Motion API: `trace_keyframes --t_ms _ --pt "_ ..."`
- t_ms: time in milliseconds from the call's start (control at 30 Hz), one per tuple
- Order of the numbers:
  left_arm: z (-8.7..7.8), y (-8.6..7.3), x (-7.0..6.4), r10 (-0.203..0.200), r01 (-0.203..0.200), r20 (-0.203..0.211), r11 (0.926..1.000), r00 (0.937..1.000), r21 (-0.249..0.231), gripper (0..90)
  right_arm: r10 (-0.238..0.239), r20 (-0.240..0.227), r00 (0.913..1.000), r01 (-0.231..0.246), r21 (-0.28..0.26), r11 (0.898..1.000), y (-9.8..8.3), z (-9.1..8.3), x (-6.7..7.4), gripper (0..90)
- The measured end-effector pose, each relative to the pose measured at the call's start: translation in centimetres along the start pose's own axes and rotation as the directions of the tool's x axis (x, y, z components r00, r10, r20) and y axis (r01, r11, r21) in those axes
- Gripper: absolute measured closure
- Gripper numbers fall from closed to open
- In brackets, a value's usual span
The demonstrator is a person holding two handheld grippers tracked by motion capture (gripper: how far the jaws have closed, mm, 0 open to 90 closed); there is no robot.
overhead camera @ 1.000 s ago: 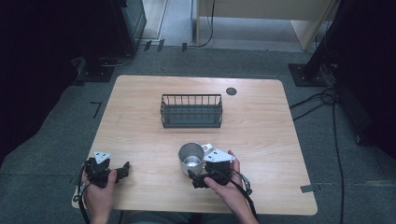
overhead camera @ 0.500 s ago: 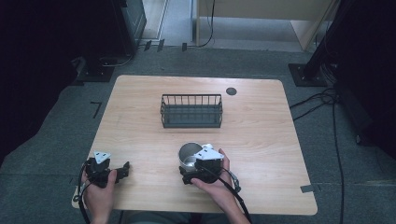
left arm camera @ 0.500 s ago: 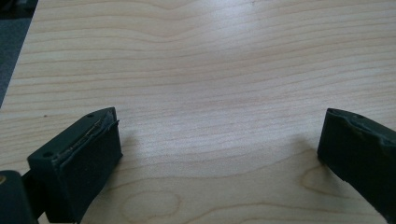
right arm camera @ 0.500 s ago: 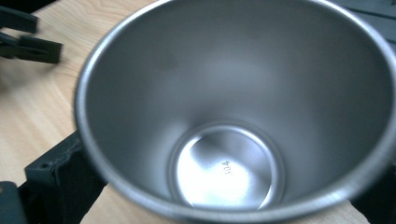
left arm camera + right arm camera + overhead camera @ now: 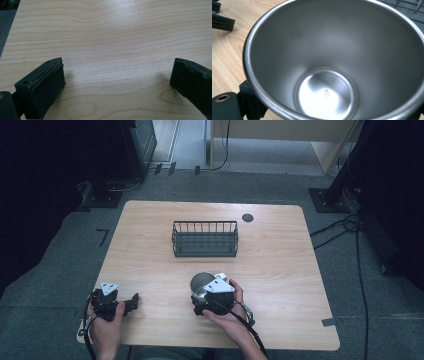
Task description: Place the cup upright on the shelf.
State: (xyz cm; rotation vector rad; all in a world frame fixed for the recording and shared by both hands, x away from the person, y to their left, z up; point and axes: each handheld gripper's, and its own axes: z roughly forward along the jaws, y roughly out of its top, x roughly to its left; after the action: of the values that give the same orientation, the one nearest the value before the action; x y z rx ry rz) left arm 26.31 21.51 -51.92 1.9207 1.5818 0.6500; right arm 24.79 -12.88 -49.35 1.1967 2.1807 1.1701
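Note:
A steel cup stands upright on the wooden table, near its front middle. My right gripper comes at it from the near side. Its jaws have just been closing with the cup between them, and they now sit against its wall. In the right gripper view I look down into the cup, and one black finger shows under its rim at the lower left. My left gripper rests at the table's front left, pointing right. Its jaws stand wide apart over bare wood.
A dark wire basket stands empty at the middle of the table, just beyond the cup; its edge shows past the cup's rim. A small dark round cap sits near the far edge. Cables trail on the floor at the right.
My right hand has slid left toward the cup, and its gripper now covers the cup's near side. The left hand has not moved.

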Motion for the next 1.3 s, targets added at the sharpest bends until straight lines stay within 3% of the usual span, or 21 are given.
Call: trace_keyframes --t_ms 700,1300 --pt "0.0 0.0 0.0 0.0 0.0 0.0 1.0 1.0 0.0 0.0 -0.013 -0.022 0.9997 0.012 -0.037 0.999 3.1 -1.1 -0.7 8.0" --pt "0.0 0.0 0.0 -0.001 0.001 0.0 1.0 1.0 -0.001 0.0 -0.005 0.006 1.0 0.006 -0.07 0.998 6.8 -1.7 -3.3 8.0"
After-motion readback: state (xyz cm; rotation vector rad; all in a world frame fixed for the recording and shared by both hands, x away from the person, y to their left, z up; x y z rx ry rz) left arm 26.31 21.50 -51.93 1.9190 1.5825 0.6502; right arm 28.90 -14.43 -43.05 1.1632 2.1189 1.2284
